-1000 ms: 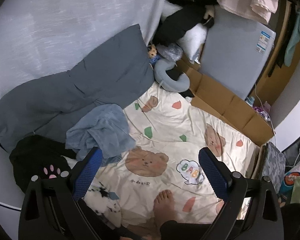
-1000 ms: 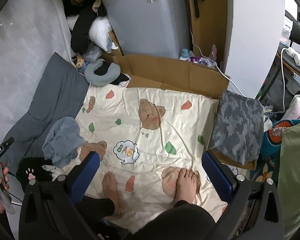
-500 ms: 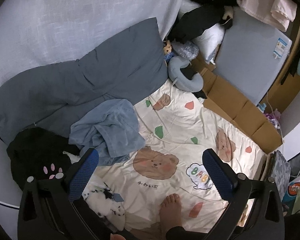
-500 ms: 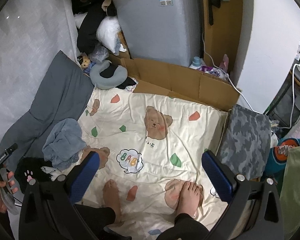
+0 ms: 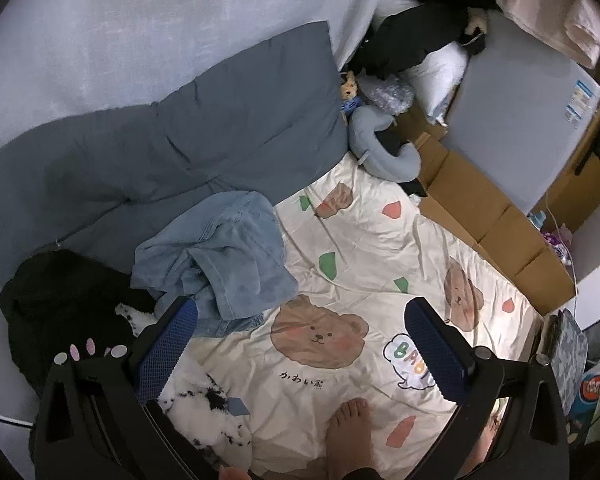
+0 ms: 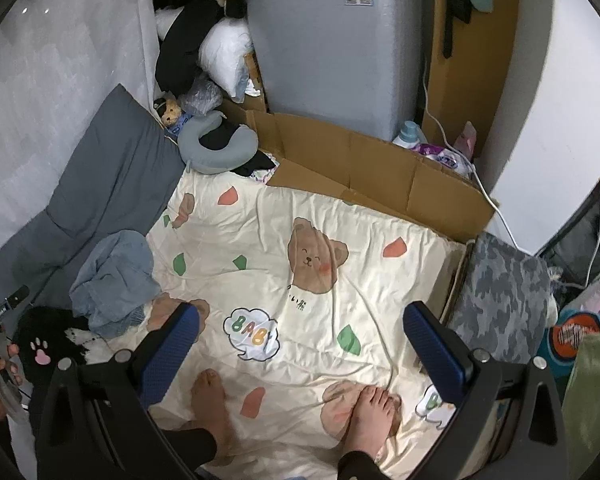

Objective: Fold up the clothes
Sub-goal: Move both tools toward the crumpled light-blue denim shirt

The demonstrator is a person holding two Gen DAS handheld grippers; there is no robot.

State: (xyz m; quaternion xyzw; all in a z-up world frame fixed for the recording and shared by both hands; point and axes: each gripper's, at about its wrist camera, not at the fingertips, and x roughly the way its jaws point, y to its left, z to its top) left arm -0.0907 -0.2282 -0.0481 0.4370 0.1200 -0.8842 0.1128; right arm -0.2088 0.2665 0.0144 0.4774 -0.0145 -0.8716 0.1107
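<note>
A person stands barefoot on a cream blanket [image 6: 340,240] printed with bears and the word "BABY", holding a gripper in each hand above the bedding. The left gripper [image 5: 300,344] hangs released, its blue-padded fingers [image 5: 168,352] spread wide with nothing between them, over the near left part of the blanket. The right gripper [image 6: 300,344] is likewise spread wide and empty, above the middle of the blanket. A crumpled blue denim garment [image 5: 216,264] lies in a heap at the left edge of the blanket, partly resting on a gray quilt [image 5: 172,140] that runs along the white wall. Just beside the denim, nearer the person, sits a black garment with a pink paw print [image 6: 44,344], and a white fluffy piece with black spots [image 5: 208,408] lies under the left gripper's left finger. Two bare feet [image 6: 372,412] press on the blanket's near edge. A gray neck pillow [image 6: 216,148] rests at the blanket's far corner beside a small teddy bear [image 6: 170,110]. Flattened cardboard [image 6: 380,168] lines the far side, in front of a gray appliance [image 6: 332,40]. A camouflage cushion [image 6: 500,292] sits to the right of the blanket
</note>
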